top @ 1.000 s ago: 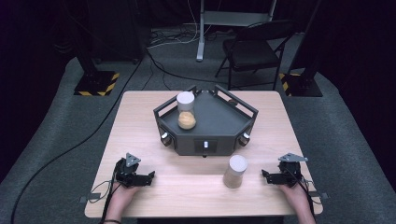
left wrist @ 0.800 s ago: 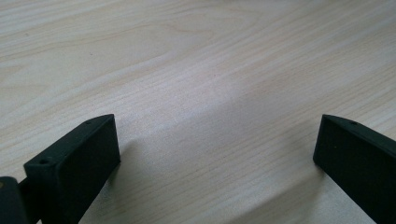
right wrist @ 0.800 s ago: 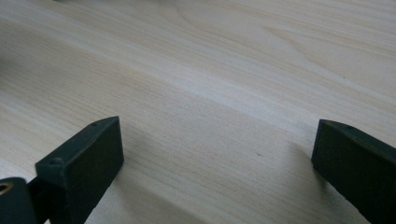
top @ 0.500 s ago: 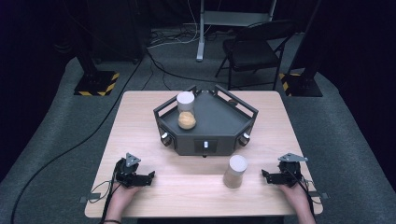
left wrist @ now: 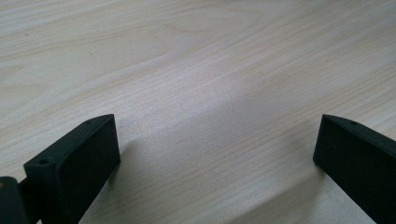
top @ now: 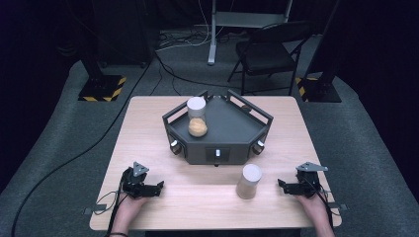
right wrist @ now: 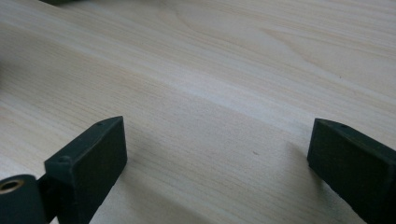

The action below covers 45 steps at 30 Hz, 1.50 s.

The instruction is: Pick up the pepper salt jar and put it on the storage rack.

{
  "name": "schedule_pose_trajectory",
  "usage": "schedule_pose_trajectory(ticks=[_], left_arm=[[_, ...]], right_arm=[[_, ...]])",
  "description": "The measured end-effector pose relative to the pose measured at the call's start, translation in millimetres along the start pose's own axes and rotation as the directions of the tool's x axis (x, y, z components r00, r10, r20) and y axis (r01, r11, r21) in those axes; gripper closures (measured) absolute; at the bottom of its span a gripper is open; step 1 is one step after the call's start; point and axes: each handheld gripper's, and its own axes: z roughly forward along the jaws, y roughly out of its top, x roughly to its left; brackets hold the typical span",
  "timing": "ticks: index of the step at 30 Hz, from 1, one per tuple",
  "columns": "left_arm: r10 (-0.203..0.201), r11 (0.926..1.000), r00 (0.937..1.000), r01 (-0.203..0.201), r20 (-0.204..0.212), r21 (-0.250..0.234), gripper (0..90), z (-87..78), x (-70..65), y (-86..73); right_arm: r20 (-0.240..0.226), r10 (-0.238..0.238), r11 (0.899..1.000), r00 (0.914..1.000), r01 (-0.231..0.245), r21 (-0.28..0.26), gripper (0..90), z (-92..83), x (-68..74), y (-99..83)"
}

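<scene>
A: Beige cup (top: 248, 180) stands upright on the wooden table (top: 148, 118), near the front edge, right of centre. Right gripper (top: 282, 186) is just beside it on its right, not touching.

B: Right jaws?

A: Spread wide, nothing between them. They have just been closing a little. The right gripper view has bare wood in the gap (right wrist: 217, 154), jaws low over the tabletop.

B: Left side?

A: Left gripper (top: 159, 187) sits at the front left of the table, jaws pointing toward the middle. Released as well, wide gap, bare wood grain between them in the left gripper view (left wrist: 217, 149). Well apart from the cup.

B: Hands?

A: A hand on each gripper, coming in from the bottom edge. Left hand (top: 129, 203), right hand (top: 314, 205). Both grippers lie low on the table.

B: What else is on the table?

A: Dark angular tray (top: 232, 126) in the middle, behind the cup. Inside it at the left: a white cylinder (top: 196, 107) upright, and a round tan thing (top: 197, 127) right in front of it. Cannot tell whether those two touch.

B: Cup to tray?

A: Cup is near the tray's front right corner, apart from it.
</scene>
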Motion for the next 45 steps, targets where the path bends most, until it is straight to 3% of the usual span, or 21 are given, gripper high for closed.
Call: schedule_pose_trajectory(ticks=[7, 11, 25, 29, 36, 39, 40, 45], left_arm=[[0.0, 1.0, 1.0, 0.0, 0.0, 0.0, 0.0, 0.0, 0.0, 0.0], [0.004, 1.0, 1.0, -0.004, 0.003, 0.0, 0.0, 0.3, 0.6, 0.4], [0.008, 1.0, 1.0, -0.008, 0.006, 0.002, 0.0, 1.1, 0.9, 1.4], [0.007, 1.0, 1.0, -0.007, 0.006, 0.001, 0.0, 1.1, 0.9, 1.4], [0.007, 1.0, 1.0, -0.007, 0.006, 0.002, 0.0, 1.1, 0.9, 1.4], [0.007, 1.0, 1.0, -0.007, 0.006, 0.002, 0.0, 1.1, 0.9, 1.4], [0.007, 1.0, 1.0, -0.007, 0.006, 0.001, 0.0, 1.1, 0.9, 1.4], [0.007, 1.0, 1.0, -0.007, 0.006, 0.001, 0.0, 1.1, 0.9, 1.4]], right_arm=[[-0.03, 0.026, 0.999, 0.9992, -0.027, -0.037, 5.7, -15.3, -6.0, -1.1], [-0.068, 0.068, 0.996, 0.9953, -0.072, -0.046, 5.9, -26.7, -10.9, 4.0], [-0.165, 0.004, 0.983, 0.9863, -0.034, -0.183, 5.8, -66.5, 0.9, 9.9], [-0.199, -0.021, 0.978, 0.9798, -0.022, -0.209, 5.9, -72.7, 5.7, 12.1], [-0.266, -0.076, 0.968, 0.9609, 0.007, -0.253, 6.2, -78.7, 18.0, 18.4], [-0.281, -0.102, 0.965, 0.9543, 0.026, -0.262, 6.4, -78.8, 24.6, 21.3], [-0.296, -0.117, 0.963, 0.9479, 0.035, -0.269, 6.5, -78.1, 28.3, 23.0], [-0.31, -0.147, 0.959, 0.9391, 0.06, -0.276, 7.1, -73.0, 38.9, 27.7]])
